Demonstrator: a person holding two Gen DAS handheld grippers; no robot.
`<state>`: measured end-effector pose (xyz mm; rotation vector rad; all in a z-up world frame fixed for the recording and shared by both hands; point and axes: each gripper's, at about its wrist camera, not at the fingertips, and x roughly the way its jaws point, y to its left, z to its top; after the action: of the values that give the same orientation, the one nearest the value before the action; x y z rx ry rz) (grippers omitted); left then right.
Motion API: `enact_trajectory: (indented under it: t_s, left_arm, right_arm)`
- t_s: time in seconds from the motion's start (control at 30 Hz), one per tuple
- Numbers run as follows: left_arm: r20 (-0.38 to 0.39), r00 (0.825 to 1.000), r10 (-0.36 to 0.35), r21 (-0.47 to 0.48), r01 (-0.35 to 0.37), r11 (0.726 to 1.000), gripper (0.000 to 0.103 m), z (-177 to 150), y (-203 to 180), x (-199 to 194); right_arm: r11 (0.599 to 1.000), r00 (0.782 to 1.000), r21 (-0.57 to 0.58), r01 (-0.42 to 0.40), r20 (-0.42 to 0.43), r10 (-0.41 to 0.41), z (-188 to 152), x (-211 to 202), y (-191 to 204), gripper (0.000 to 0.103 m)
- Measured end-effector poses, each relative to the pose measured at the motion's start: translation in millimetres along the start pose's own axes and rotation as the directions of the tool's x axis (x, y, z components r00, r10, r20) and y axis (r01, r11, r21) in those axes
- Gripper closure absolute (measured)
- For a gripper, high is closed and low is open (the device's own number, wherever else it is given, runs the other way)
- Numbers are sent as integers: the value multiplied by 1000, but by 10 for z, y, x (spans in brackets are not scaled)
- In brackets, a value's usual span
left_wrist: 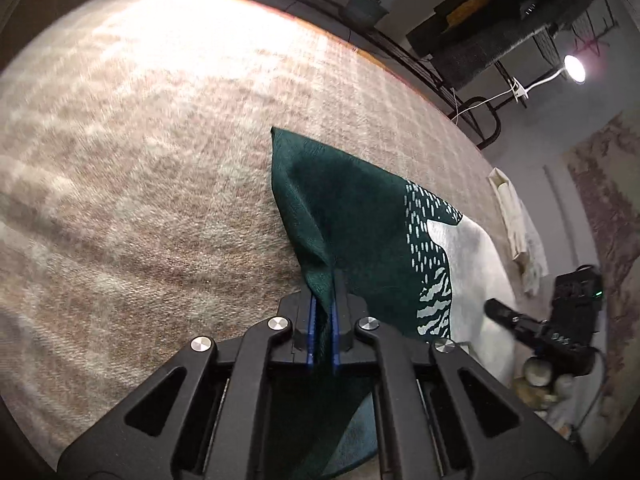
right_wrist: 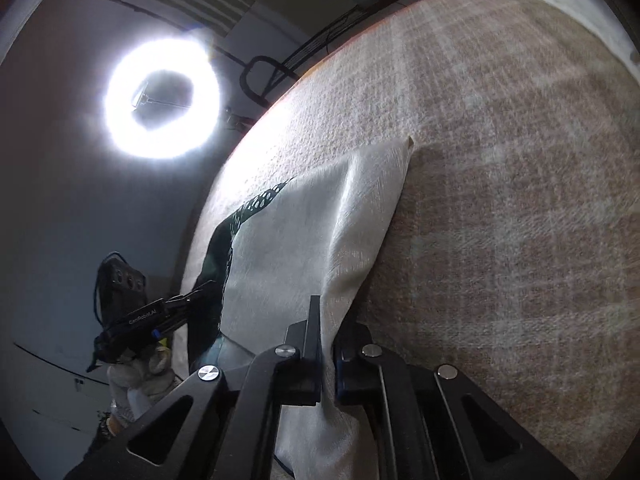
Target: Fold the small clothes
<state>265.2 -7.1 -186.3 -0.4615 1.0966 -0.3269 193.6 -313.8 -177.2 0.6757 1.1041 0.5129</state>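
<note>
left tool [left_wrist: 324, 280] clamped on green corner of cloth [left_wrist: 360, 216]; right tool [right_wrist: 326, 320] clamped on white corner. cloth half-lifted off blanket-covered worktop [left_wrist: 140, 160]. risk: uneven pull skews fold, thin pinch slips.

Green cloth [left_wrist: 344, 216] in left hand-held gripper [left_wrist: 325, 312]

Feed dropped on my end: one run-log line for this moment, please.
step: grasp for fold | left tool: shut on green end of cloth | right tool: shut on white end | surface: woven mat
</note>
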Motion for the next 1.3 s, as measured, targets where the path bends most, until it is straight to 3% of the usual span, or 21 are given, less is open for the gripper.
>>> enact_trajectory:
  t_s: [0.47, 0.8, 1.07, 1.3]
  left_arm:
    - [101, 995, -17, 77, 9, 997, 101, -36, -467, -430]
    - [97, 993, -60, 177, 42, 983, 101, 67, -1188, -358]
    - [78, 991, -108, 281, 82, 956, 101, 232, -1998, -40]
    - [66, 984, -165, 342, 133, 930, 101, 334, -2760, 382]
  right_arm:
    - [974, 992, -197, 114, 76, -101, 77, -324, 638, 102]
    - [948, 977, -257, 186, 154, -150, 163, -972, 573, 103]
    - [930, 946, -244, 274, 242, -216, 430, -1531, 348, 103]
    - [898, 899, -231, 374, 328, -290, 716, -2097, 24, 103]
